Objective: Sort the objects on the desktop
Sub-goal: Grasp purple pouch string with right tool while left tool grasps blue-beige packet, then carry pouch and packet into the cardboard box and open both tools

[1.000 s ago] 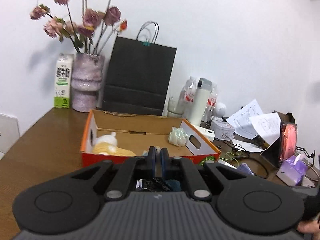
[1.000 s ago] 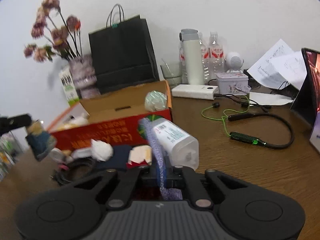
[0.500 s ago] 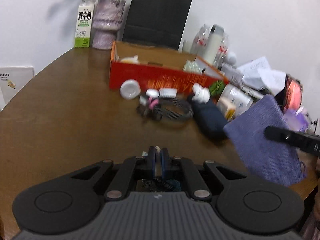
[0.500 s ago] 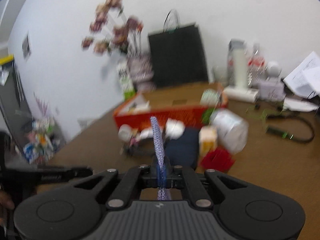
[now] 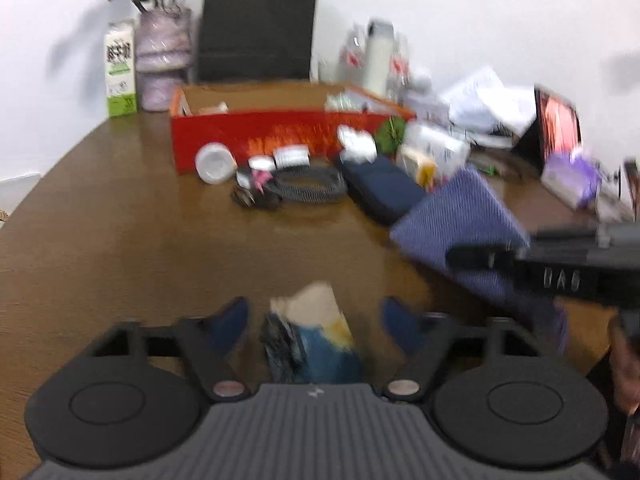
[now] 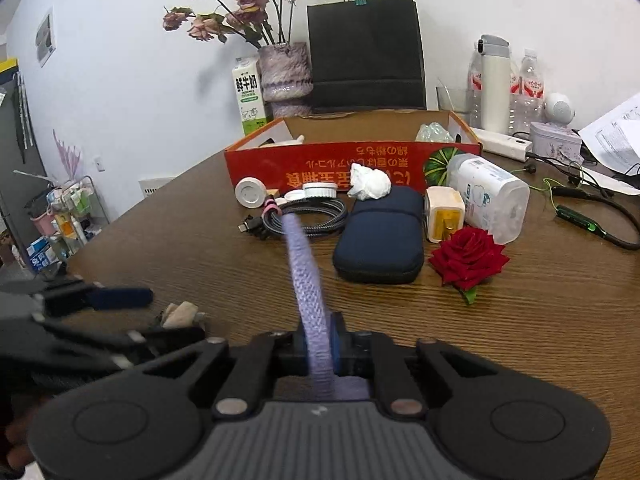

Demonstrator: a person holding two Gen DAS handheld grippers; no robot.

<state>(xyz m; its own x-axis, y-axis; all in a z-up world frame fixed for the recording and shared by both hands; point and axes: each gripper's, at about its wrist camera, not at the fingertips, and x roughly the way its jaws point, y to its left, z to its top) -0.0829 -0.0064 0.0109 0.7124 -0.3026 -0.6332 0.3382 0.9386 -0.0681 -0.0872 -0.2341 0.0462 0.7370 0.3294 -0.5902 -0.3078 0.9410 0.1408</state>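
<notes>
wooden desk (image 6: 520,320): right tongs (image 6: 320,344) pinch purple pouch (image 6: 304,272) (rose (image 6: 468,258) right-view only).

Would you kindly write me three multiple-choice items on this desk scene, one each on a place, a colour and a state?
1. Where does the red rose lie?
A. inside the red box
B. on the table, right of the dark blue case
C. in the vase

2. What colour is the pouch in the right claw?
A. light purple
B. green
C. yellow

3. How does the left claw stand?
A. shut on the pouch
B. shut on the cable
C. open, with a small blue and beige object between its fingers

Answers: 1 B, the rose rests on the wood beside the case. 2 A, the knit fabric is lilac. 3 C, both fingers are spread clear of the object.
</notes>
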